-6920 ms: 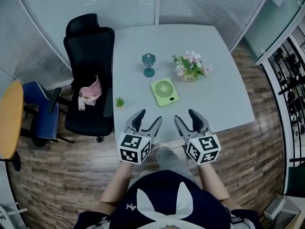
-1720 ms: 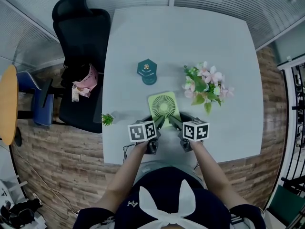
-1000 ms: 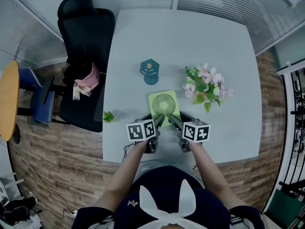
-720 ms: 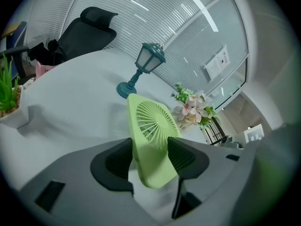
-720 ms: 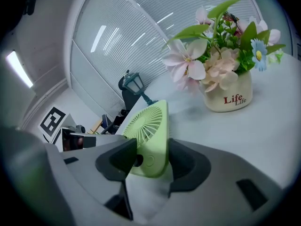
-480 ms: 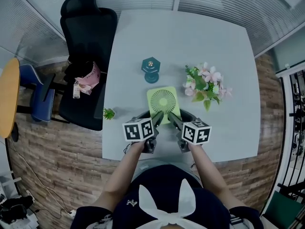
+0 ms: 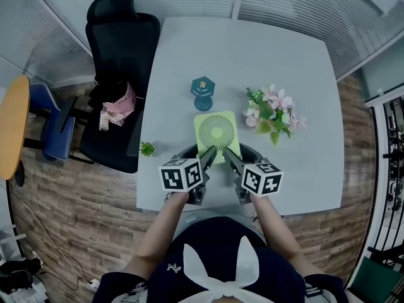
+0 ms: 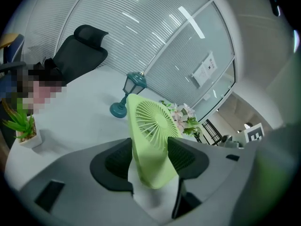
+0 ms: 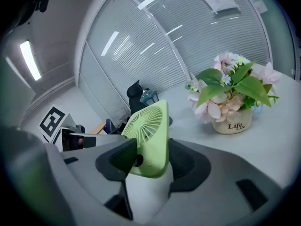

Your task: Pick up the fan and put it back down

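Note:
The light green square fan (image 7: 216,133) with a round grille hangs tilted above the white table (image 7: 303,74), held at its near edge by both grippers. My left gripper (image 7: 206,157) is shut on the fan's near left corner. In the left gripper view the fan (image 8: 149,131) stands edge-on between the dark pads (image 8: 117,160). My right gripper (image 7: 228,158) is shut on the near right corner. In the right gripper view the fan (image 9: 151,126) is pinched between the pads (image 9: 186,161), its grille facing left.
A teal lantern (image 7: 202,93) stands just beyond the fan. A pot of pink flowers (image 7: 271,112) is to the fan's right. A tiny potted plant (image 7: 147,149) sits at the table's left edge. A black office chair (image 7: 120,55) with a pink item stands left of the table.
Both grippers have risen together with the fan pinched between them. The fan has left the table and now tilts up at its far edge.

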`<state>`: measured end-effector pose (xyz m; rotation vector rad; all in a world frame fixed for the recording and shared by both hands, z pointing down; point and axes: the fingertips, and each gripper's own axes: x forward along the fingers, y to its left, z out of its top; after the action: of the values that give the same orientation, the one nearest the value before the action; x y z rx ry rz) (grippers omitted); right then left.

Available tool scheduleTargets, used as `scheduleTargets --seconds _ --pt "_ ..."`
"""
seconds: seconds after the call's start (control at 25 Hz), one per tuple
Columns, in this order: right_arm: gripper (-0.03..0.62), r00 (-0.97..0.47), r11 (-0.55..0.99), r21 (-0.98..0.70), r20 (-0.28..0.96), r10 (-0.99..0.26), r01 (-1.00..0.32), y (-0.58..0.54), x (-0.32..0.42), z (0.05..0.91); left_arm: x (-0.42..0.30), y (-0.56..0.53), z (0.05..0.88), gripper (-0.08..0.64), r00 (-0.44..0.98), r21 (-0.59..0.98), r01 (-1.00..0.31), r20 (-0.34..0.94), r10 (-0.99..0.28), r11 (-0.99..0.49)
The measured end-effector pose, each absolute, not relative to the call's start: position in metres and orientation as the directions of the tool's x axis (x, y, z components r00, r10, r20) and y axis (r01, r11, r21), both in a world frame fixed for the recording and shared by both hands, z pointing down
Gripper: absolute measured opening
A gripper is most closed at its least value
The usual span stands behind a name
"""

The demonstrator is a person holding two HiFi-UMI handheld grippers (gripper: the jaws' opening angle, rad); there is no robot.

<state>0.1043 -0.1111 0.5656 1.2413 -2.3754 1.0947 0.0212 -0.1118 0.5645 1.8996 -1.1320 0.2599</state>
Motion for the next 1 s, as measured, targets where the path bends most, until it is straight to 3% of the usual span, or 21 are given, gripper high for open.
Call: scheduleTargets --seconds 1.0 --pt "0.207 -0.59 0.415 -0.437 0.426 -0.686 -0.798 -0.101 0.102 0.484 0.021 -0.107 0.485 0.245 0.583 0.531 -0.788 0.481 -0.655 -0.311"
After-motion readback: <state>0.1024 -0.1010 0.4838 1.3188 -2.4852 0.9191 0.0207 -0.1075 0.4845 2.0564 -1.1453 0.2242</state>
